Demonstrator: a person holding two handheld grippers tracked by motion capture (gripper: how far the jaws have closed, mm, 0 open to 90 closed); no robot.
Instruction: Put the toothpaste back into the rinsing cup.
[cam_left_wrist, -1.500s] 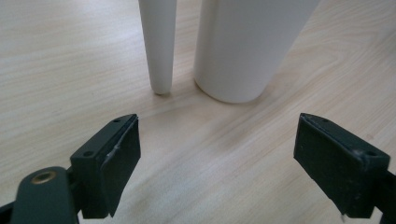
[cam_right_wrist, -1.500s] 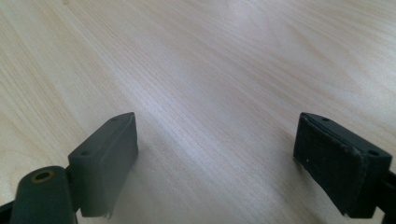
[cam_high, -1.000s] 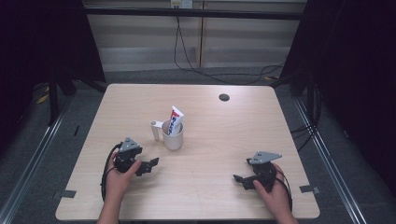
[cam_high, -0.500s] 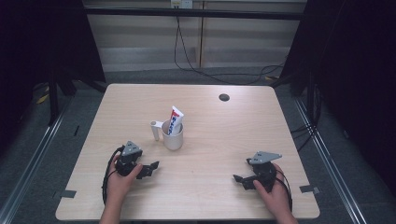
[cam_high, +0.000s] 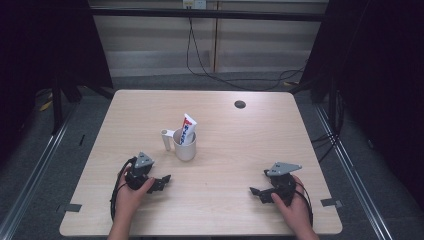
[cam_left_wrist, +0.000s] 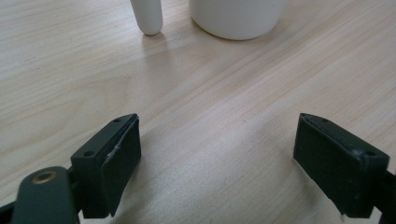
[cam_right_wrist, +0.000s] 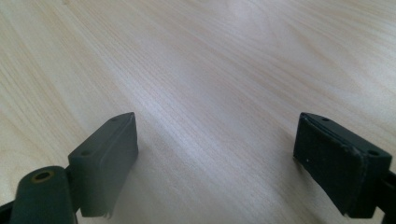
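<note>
Both hand-held grippers rest near the surface's front edge with jaws spread wide and empty: the left hand-held gripper (cam_high: 159, 182) just short of the white cup (cam_high: 185, 147), the right hand-held gripper (cam_high: 258, 193) well apart. The cup stands mid-surface holding a leaning toothpaste tube (cam_high: 187, 129); a careless approach could knock the cup's handle (cam_high: 165, 139) and tip it over.

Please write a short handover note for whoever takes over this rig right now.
Left gripper: open, holding nothing, resting low near the table's front left, jaws aimed at the white cup.
Right gripper: open, holding nothing, near the front right.
Things: the cup stands mid-table with a toothpaste tube upright inside; a white handle stands just to its left.
Done: nothing gripped yet.
Left: probably reaching in with the left gripper, which is nearer.
</note>
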